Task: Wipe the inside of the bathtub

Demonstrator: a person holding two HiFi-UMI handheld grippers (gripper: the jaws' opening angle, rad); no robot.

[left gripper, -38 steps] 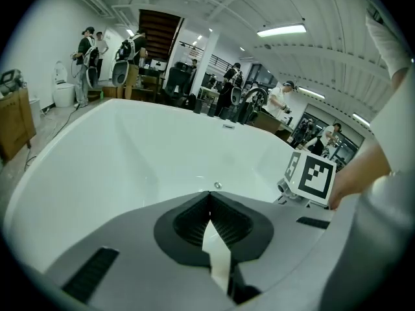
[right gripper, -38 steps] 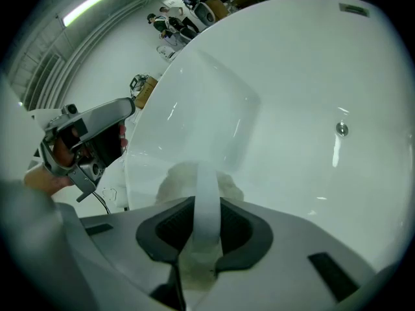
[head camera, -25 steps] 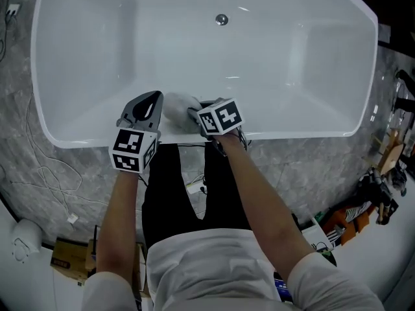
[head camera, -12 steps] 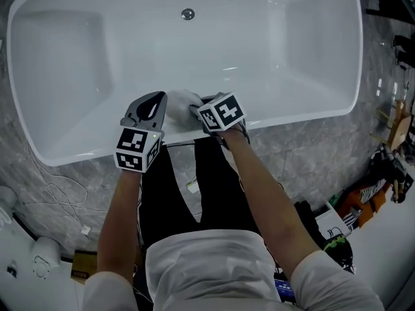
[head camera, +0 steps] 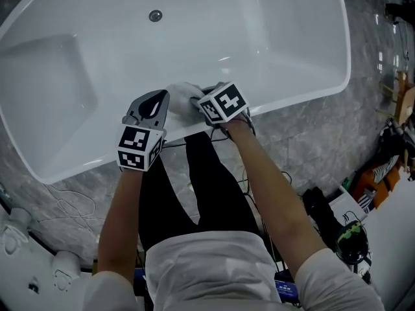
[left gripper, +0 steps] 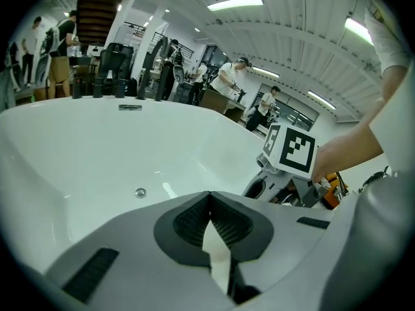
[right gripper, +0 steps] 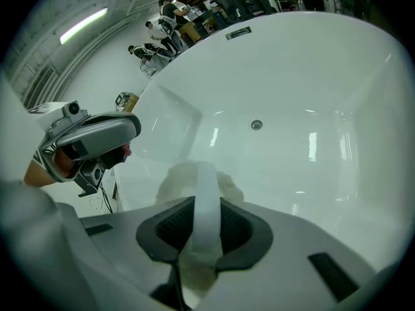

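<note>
While both tools sit at the near rim of the bathtub (head camera: pixel 194 50), I judge that the wiping proper has not begun: this is the grasp-and-carry step. My right gripper (head camera: pixel 196 103) is clamped on the white cloth (head camera: pixel 181 94). Its own view shows a fold of the fabric pinched between the pads, jaws nearly closed around it, with the rest bunched just beyond the tips over the rim. My left gripper (head camera: pixel 157 97) lies just beside the cloth, on its left. That gripper's view shows the pads meeting at the tips with only a pale sliver in the gap behind them. I read that as closed on nothing, though I cannot rule out a scrap of fabric there. The tub's inside looks bare and glossy, and the drain (head camera: pixel 155 15) is well away on the floor of the tub. Next I would need to carry the cloth over the rim and down the near wall. The clamp should be firm so the bunch does not slip out. Then I would press the cloth flat on the surface and sweep in long passes toward the drain. The left gripper has no job yet and should keep out of the path.
</note>
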